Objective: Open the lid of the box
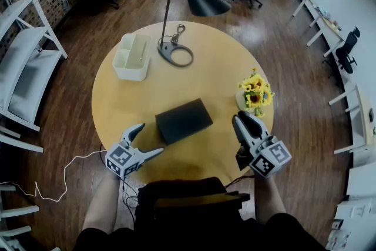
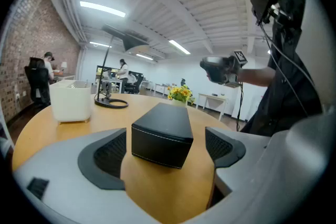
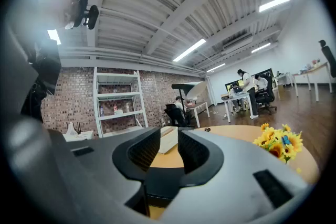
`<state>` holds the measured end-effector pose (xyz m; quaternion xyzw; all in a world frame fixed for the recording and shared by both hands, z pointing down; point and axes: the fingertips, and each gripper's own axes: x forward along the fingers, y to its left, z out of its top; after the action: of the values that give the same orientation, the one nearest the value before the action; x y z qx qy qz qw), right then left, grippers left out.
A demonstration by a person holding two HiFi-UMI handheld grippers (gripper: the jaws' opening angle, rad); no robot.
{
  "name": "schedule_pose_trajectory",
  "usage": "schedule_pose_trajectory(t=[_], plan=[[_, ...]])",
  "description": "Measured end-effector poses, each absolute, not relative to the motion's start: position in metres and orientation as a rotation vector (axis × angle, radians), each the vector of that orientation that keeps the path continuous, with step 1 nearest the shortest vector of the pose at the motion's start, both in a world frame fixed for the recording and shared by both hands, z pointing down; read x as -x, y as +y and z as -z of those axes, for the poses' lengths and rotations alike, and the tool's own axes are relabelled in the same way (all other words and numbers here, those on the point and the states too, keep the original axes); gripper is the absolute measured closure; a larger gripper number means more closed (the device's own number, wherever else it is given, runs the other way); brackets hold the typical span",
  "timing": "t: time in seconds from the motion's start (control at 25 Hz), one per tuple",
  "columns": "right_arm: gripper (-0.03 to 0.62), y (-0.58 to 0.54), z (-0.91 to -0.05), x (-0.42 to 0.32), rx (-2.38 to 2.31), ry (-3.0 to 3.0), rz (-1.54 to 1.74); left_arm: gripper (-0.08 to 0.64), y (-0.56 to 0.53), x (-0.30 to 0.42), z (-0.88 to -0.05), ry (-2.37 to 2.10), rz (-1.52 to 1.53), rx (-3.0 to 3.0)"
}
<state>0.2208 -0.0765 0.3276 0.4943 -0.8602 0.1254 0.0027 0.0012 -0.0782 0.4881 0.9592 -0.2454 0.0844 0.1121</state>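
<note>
Your left gripper (image 1: 151, 139) has its jaws spread wide, and in the left gripper view the black box (image 2: 161, 134) sits in the gap just ahead of them with neither pad touching it. Your right gripper (image 3: 169, 147) has its jaws drawn to a narrow slit with nothing between them, only the counter showing through. In the head view the left gripper is at the lower left of the frame, angled up and right toward the box's near corner, while the right gripper is at the lower right, well apart from the box and just below the pot of sunflowers (image 1: 255, 91). The box lies near the middle of the round wooden counter (image 1: 111, 103), lid closed and flat. Further up the frame stand a white container (image 1: 132, 56) and, just right of it, a black lamp (image 1: 175, 54), its shade reaching toward the upper right
</note>
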Motion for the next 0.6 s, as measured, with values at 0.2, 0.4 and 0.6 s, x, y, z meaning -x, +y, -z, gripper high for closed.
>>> schedule_pose_trajectory(t=[0.2, 0.4, 0.6], plan=[[0.491, -0.079, -0.337, -0.201, -1.508, -2.665, -0.428, -0.034, -0.091, -0.014, -0.522, -0.642, -0.327, -2.909], [0.491, -0.079, -0.354, -0.174, -1.385, -2.596, -0.458, -0.054, -0.104, -0.021, -0.538, -0.589, -0.271, -2.898], [0.491, -0.085, -0.383, -0.163, -1.264, -2.521, -0.471, -0.055, -0.105, -0.032, -0.549, -0.514, -0.283, -2.932]])
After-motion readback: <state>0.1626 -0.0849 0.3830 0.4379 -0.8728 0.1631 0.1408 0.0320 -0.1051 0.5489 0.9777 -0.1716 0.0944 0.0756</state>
